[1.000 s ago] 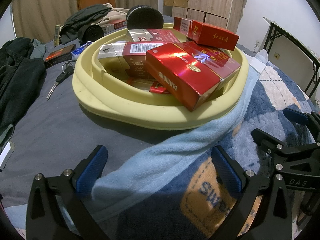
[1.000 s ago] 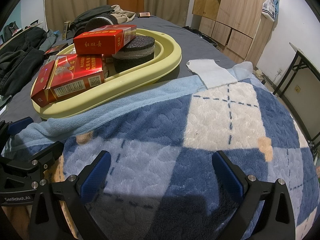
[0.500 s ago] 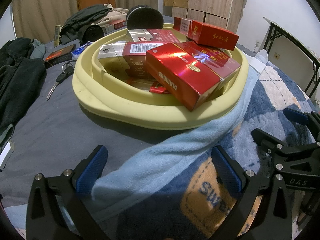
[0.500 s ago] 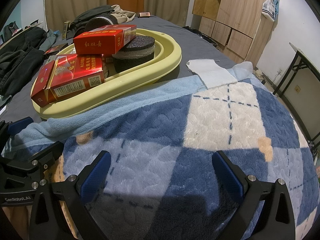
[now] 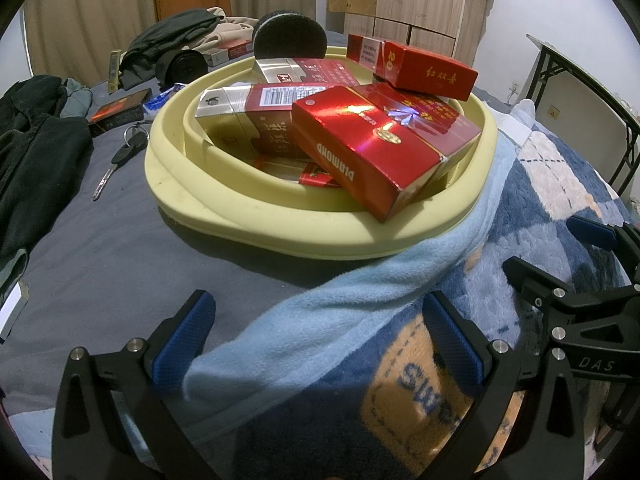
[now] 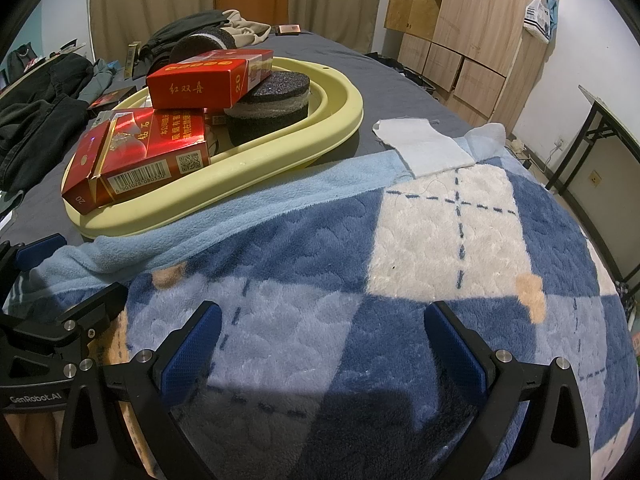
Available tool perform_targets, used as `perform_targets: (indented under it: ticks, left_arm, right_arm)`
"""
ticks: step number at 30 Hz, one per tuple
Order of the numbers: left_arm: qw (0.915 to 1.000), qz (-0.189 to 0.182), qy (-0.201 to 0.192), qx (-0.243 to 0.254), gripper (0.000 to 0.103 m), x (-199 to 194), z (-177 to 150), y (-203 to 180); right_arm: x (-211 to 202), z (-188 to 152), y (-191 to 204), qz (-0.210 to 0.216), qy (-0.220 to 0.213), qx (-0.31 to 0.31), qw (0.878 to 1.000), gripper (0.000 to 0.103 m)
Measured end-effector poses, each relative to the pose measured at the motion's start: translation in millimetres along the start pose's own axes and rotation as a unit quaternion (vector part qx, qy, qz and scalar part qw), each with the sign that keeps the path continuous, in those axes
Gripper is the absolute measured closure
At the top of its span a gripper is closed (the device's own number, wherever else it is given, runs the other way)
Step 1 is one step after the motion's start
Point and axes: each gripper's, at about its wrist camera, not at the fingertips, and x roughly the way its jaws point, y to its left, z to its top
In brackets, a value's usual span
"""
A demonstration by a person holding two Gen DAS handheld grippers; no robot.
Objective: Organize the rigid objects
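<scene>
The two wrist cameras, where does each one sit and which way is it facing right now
Left wrist: on the left gripper, low over the bed, facing the yellow basin of red cartons; own open blue fingers show, plus the right gripper at the right edge.
Right wrist: on the right gripper, over the checked blanket; open fingers show, left gripper at the left edge.
Shared: basin, DIAMOND carton, blanket.

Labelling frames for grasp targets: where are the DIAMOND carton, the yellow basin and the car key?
DIAMOND carton (image 5: pixel 372 148), left wrist view, glossy red top face.
Yellow basin (image 5: pixel 280 224), left wrist view, near rim.
Car key (image 5: pixel 122 155), left wrist view, black head.
</scene>
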Motion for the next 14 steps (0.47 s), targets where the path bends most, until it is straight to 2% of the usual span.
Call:
perform_targets:
  ticks: [14]
  left_arm:
    - [1.0000, 0.000, 0.000, 0.000, 0.000, -0.5, -0.7, 0.4]
  right_arm:
    - [0.1, 0.0, -0.1, 0.000, 0.000, 0.000, 1.000, 0.000]
